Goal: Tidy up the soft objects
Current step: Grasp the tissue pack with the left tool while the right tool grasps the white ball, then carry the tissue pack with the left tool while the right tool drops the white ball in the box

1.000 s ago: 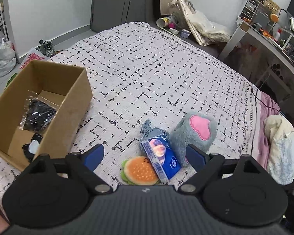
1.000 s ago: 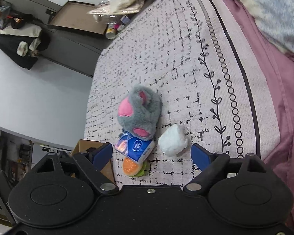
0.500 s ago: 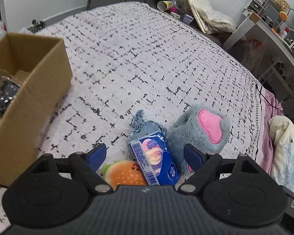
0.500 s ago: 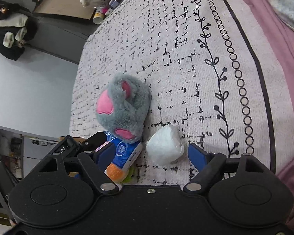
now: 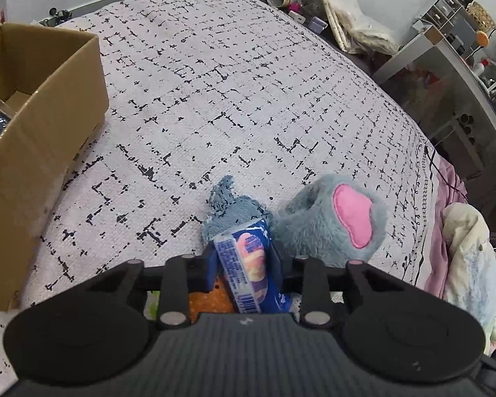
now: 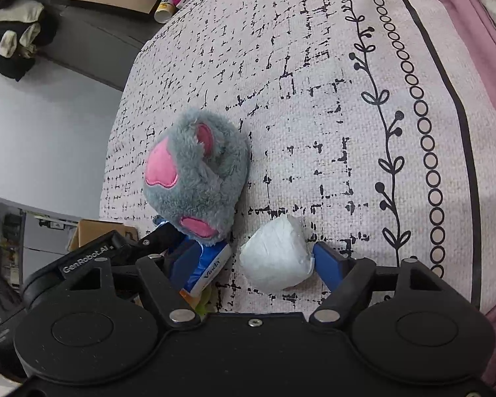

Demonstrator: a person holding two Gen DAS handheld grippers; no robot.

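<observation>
Tissue pack point(image 5: 244, 264), lying on the bed point(image 5: 215, 99) lengthwise along the fingers, is pinched by the left gripper point(image 5: 243, 261); white wad point(image 6: 276, 256) is bracketed by the spread right gripper point(image 6: 254, 264).

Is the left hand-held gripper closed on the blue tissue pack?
Yes, the left hand-held gripper has both fingers pressed against the sides of the blue tissue pack.

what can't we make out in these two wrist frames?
- Cardboard box contents, left wrist view: frame edge cuts them off.
- Burger toy, left wrist view: mostly hidden behind tissue pack and left gripper.
- White bundle, right wrist view: whether right gripper fingers touch it.
</observation>
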